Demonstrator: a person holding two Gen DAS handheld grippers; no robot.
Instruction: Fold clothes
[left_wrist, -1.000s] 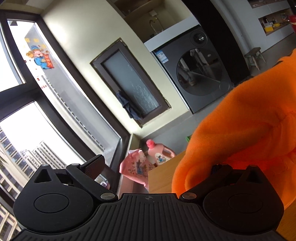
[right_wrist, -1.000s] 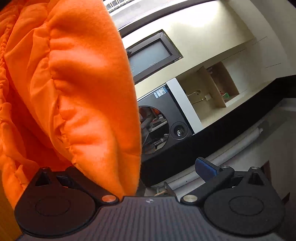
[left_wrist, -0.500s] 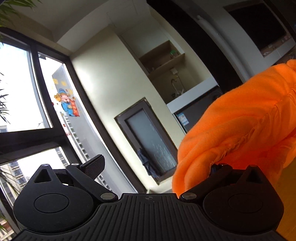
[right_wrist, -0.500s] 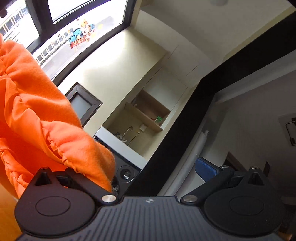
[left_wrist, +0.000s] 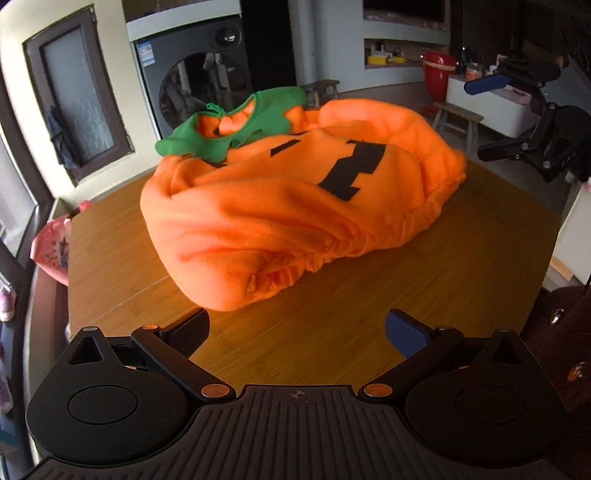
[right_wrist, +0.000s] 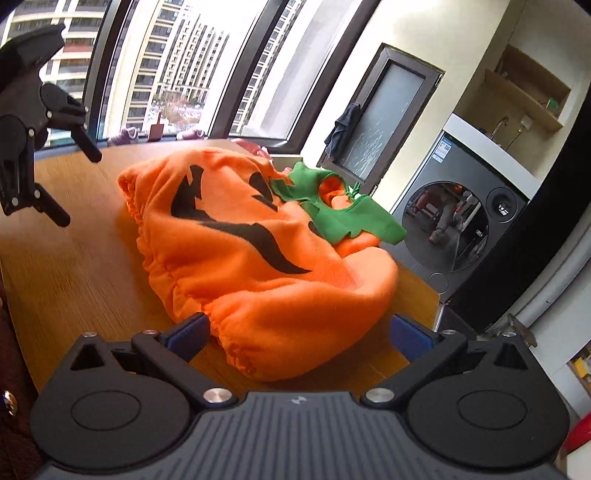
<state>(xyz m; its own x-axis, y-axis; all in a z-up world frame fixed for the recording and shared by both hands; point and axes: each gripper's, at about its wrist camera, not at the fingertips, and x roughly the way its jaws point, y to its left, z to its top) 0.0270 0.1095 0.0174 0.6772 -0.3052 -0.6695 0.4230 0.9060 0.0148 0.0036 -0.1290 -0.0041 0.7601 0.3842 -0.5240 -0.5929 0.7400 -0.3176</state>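
Now, from both wrist views I see the table, a wide wooden top that fills the lower half of each view. On it lies the costume, an orange fleece pumpkin with black face shapes, bunched in a loose heap near the middle of the table. Its gathered hem faces my grippers. Its green collar sits at the far end, toward the washer behind the table.

My left gripper hovers just short of the hem, jaws wide apart, holding nothing. My right gripper also has its jaws spread, with the hem bulging into the gap between them; I cannot tell whether the pads touch the cloth. Each gripper shows at the edge of the other's view, clear of the costume.
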